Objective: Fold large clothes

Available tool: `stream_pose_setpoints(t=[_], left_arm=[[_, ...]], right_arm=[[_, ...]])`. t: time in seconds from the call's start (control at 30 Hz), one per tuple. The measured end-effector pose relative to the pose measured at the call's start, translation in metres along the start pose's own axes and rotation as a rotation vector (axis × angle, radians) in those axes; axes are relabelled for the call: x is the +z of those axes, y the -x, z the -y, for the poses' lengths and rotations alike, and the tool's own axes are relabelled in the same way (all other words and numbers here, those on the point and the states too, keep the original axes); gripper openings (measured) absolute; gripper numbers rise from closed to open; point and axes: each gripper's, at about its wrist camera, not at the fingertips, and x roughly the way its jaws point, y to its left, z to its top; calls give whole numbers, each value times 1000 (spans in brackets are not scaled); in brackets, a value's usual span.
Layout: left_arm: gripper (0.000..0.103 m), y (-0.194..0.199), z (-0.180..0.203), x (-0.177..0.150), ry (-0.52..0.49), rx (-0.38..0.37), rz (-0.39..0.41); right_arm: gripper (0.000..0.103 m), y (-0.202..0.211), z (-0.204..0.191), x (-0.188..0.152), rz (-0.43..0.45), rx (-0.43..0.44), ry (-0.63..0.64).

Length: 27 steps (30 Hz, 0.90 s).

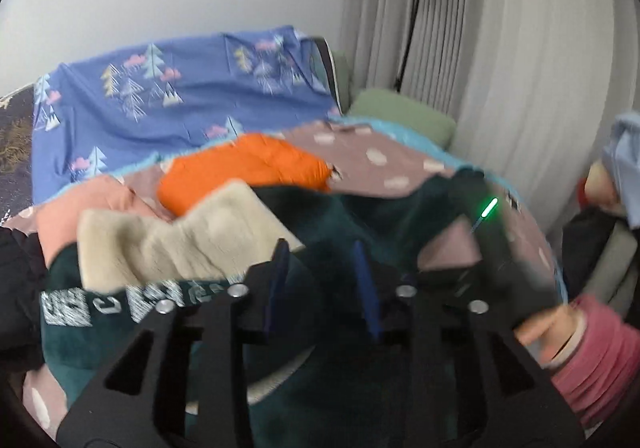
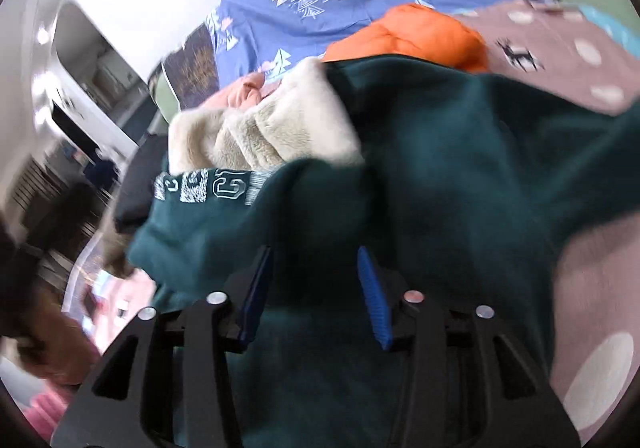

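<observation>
A dark green sweatshirt [image 1: 352, 216] with white block lettering and a cream fleece lining [image 1: 180, 240] lies rumpled on the bed; it also shows in the right wrist view [image 2: 440, 136], its lining [image 2: 260, 128] turned outward. My left gripper [image 1: 322, 280] is open, its blue pads apart just above the green fabric. My right gripper [image 2: 312, 288] is open too, with green fabric lying between and under its pads. The right gripper's black body with a green light [image 1: 488, 208] shows at the right of the left wrist view.
An orange garment [image 1: 248, 172] and a peach one [image 1: 88, 204] lie behind the sweatshirt on a mauve spotted blanket [image 1: 384, 160]. A blue tree-print sheet [image 1: 168, 96] covers the back. A green cushion [image 1: 400, 112] and grey curtains [image 1: 500, 48] stand at the right.
</observation>
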Motion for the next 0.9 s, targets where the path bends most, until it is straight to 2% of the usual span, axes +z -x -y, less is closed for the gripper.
stream_pose_setpoints(t=[0.03,0.1,0.17,0.23,0.33,0.4,0.43,0.47,0.5,0.57,0.63,0.7,0.77,0.83,0.87,0.9], left_arm=[[37,1,2,-6,0,8,-6],[46,12,-10,-16,14,54,-3],[49,26,-29,-25,39,122,15],[51,44,-52,-36,83,191,21],[59,78,-98,-66,203,306,34],[64,97,-123,-87,264,361,34],[65,102,-136,-97,296,388,21],[65,103,-150,-107,334,414,-9],[64,101,-162,-117,365,426,-43],[60,90,-177,-132,390,463,-106],[56,76,-185,-143,368,502,-164],[56,73,-188,-155,365,524,-191],[56,70,-191,-160,377,511,-194],[58,71,-189,-161,373,507,-179],[58,72,-187,-162,361,514,-176],[58,72,-187,-163,351,529,-182]], right_arm=[[54,2,6,-4,-5,9,-10],[56,2,12,-6,-8,11,-12],[69,-3,11,-11,-10,9,-6],[75,-10,10,-11,-21,-2,2],[84,-24,6,-11,-50,-11,5],[84,-36,5,-8,-76,7,-15],[74,-42,3,-6,-76,2,-27],[21,-42,-4,-3,-63,-13,-12],[7,-37,-17,0,-38,-48,30],[6,-15,-49,6,76,-83,139],[6,10,-81,14,176,-90,244],[6,35,-105,26,276,-105,314],[6,42,-109,33,327,-147,346],[6,31,-96,37,330,-241,361],[6,15,-81,37,291,-304,353],[6,-7,-61,37,206,-353,330]])
